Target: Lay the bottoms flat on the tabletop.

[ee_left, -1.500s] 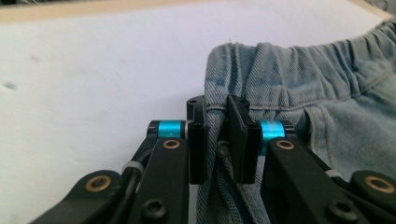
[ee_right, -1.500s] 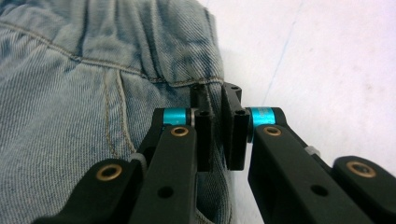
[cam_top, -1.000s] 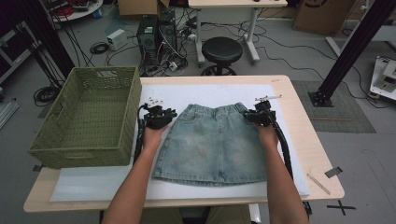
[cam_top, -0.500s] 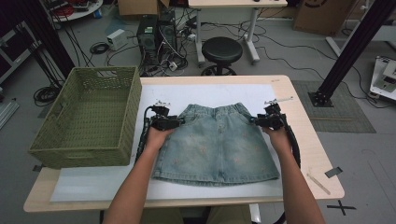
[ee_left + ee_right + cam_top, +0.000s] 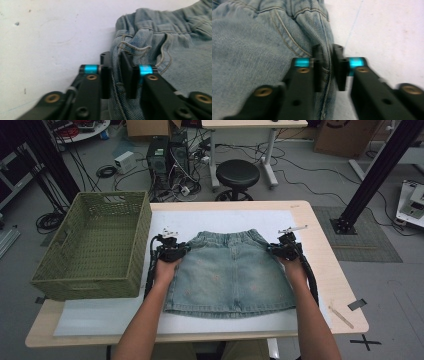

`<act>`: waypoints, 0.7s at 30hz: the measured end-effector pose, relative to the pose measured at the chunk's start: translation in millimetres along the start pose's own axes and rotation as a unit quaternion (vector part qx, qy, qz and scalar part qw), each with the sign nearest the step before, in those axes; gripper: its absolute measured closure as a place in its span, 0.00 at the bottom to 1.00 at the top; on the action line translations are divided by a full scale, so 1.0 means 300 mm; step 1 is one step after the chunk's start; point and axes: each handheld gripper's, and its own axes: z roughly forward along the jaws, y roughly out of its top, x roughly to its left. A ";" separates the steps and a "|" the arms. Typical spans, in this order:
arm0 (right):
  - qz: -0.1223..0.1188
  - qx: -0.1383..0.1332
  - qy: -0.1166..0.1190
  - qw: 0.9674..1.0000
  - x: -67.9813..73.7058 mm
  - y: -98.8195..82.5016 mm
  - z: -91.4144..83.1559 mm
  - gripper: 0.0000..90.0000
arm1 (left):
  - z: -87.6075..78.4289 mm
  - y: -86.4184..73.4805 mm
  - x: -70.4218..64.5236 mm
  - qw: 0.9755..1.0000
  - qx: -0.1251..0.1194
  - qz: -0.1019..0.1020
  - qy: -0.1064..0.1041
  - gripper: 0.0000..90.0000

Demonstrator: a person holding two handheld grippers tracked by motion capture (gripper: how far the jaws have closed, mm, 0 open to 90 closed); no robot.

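A light blue denim skirt (image 5: 230,275) lies flat on the white sheet (image 5: 200,220), waistband toward the far edge. My left gripper (image 5: 184,251) is at the skirt's left side, just below the waistband. In the left gripper view the skirt's side seam (image 5: 115,82) stands pinched between the jaws of that gripper (image 5: 115,58). My right gripper (image 5: 273,250) mirrors it at the right side. Its jaws have just been closing, and in the right gripper view that gripper (image 5: 327,51) now presses on the right edge of the skirt (image 5: 249,37).
A green woven basket (image 5: 50,280) stands on the table's left end, close to my left forearm. The wooden table edge (image 5: 330,250) runs just right of the right gripper. A black stool (image 5: 237,172) and cables lie on the floor beyond the table.
Both grippers stay at the skirt's upper sides. The right one sits slightly farther right and nearer than a second ago. The skirt lies as before.
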 end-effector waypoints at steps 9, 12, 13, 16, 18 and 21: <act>0.020 -0.034 0.000 0.999 -0.028 -0.056 -0.094 0.73 | -0.071 -0.045 -0.017 1.000 0.022 -0.004 -0.016 0.62; 0.017 -0.016 0.005 1.000 -0.014 -0.084 -0.097 0.72 | -0.085 -0.070 -0.023 0.999 0.035 -0.013 -0.025 0.62; 0.022 -0.007 0.007 1.000 -0.010 -0.094 -0.092 0.69 | -0.086 -0.076 -0.024 0.999 0.043 -0.016 -0.028 0.62; 0.024 0.015 0.001 1.000 0.001 -0.118 -0.075 0.73 | -0.099 -0.082 -0.029 0.998 0.050 -0.020 -0.028 0.69; 0.023 0.014 -0.001 1.000 0.003 -0.127 -0.087 0.94 | -0.115 -0.088 -0.035 0.998 0.050 -0.014 -0.022 0.87; 0.014 0.016 -0.028 0.999 0.002 -0.127 -0.105 0.95 | -0.131 -0.103 -0.059 0.999 0.037 -0.008 0.003 0.92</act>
